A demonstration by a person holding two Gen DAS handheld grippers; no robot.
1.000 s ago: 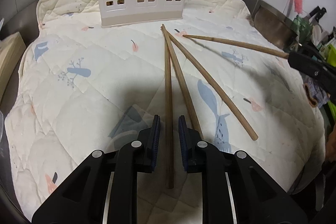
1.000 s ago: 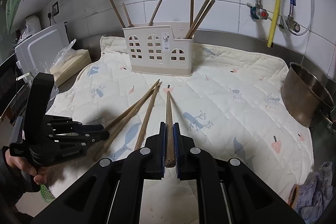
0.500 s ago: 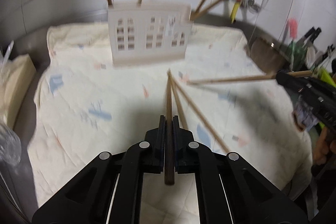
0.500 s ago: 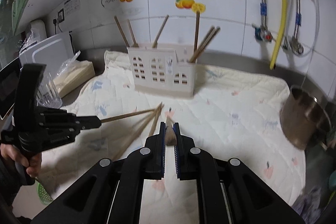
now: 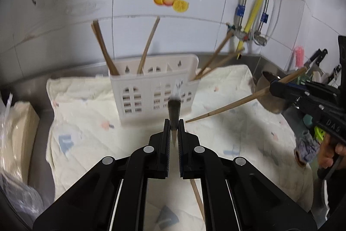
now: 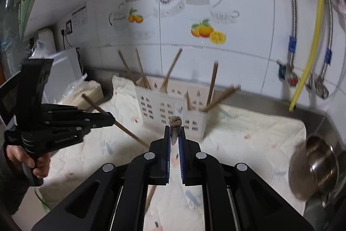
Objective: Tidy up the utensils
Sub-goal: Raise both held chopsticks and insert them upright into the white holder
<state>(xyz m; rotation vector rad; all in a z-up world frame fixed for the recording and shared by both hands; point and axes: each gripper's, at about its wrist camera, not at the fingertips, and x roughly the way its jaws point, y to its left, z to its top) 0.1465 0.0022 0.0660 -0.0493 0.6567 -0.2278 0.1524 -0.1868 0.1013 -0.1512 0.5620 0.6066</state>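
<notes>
The left gripper [image 5: 174, 130] is clamping a wooden chopstick [image 5: 174, 110] between its blue pads, the stick pointing ahead toward the cream utensil holder [image 5: 155, 92] that is standing at the far side of the quilted mat [image 5: 86, 133]. The right gripper [image 6: 175, 137] is likewise pinching a second chopstick [image 6: 175, 126], its blunt end facing the camera and aimed at the same holder [image 6: 170, 108]. Seen from the left wrist, the right gripper [image 5: 279, 90] is holding its stick above the mat at the right, beside a steel pot [image 5: 270, 99]. Several chopsticks [image 5: 106, 51] are already leaning in the holder's compartments, some at its left end and some at its right. Another chopstick [image 5: 197, 198] is lying on the mat near the left gripper, partly hidden by its body.
</notes>
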